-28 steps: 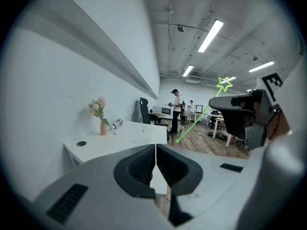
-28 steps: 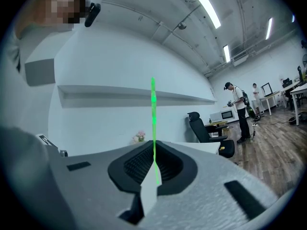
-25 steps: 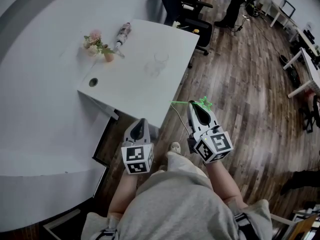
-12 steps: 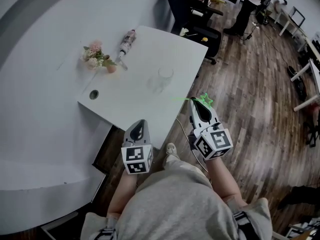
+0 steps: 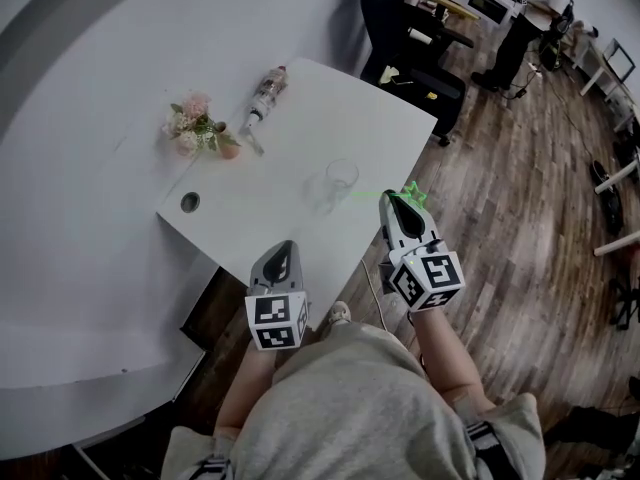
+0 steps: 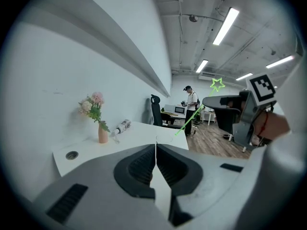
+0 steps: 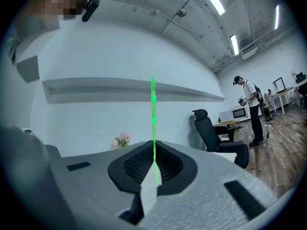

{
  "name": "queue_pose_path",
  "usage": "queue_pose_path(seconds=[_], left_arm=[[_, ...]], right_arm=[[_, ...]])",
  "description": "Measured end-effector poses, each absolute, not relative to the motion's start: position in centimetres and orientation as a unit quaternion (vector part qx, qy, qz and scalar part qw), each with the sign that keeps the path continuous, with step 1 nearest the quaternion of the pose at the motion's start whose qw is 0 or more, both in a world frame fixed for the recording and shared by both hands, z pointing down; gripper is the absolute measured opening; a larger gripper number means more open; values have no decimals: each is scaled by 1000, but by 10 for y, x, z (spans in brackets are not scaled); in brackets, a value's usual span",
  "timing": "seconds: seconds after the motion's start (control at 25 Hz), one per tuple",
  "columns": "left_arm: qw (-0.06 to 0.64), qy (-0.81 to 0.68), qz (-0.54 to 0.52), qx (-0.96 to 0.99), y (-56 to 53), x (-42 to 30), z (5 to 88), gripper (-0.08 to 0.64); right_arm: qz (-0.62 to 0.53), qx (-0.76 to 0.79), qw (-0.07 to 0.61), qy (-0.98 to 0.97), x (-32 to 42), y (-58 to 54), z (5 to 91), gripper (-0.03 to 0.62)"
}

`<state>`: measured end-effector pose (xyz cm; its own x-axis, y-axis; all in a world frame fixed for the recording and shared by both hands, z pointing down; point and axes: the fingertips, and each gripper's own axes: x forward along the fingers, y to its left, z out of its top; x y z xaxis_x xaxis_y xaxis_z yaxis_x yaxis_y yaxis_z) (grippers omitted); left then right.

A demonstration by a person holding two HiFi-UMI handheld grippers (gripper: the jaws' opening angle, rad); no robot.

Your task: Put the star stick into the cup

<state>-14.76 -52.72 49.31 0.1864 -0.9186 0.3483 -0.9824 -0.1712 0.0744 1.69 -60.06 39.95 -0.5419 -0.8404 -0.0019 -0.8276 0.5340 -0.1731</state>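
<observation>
The right claw [image 5: 393, 200] pinches the star stick [image 5: 412, 191]; the left claw [image 5: 283, 250] is pressed together, empty. Both are nearer the cup [image 5: 341, 178] than before.

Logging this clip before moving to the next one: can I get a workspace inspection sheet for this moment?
Surface: white table, few items on it.
Job's things: clear cup upright near the table's edge; green star stick not in it yet.
Clutter: flower vase; bottle lying on its side.
Grippers: right gripper shut on the star stick; left gripper shut, empty.
Cables: one thin lead on the floor.
Surroundings: wood floor, office chair, a person standing far off.
</observation>
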Motion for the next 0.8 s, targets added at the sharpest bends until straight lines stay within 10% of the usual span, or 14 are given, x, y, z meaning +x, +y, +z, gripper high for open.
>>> queue_pose_path(seconds=[0.8], left_arm=[[177,-653,134,724,-595,-150,530,9]], right_arm=[[-126,-431,-17,894,-9,-706,473,12]])
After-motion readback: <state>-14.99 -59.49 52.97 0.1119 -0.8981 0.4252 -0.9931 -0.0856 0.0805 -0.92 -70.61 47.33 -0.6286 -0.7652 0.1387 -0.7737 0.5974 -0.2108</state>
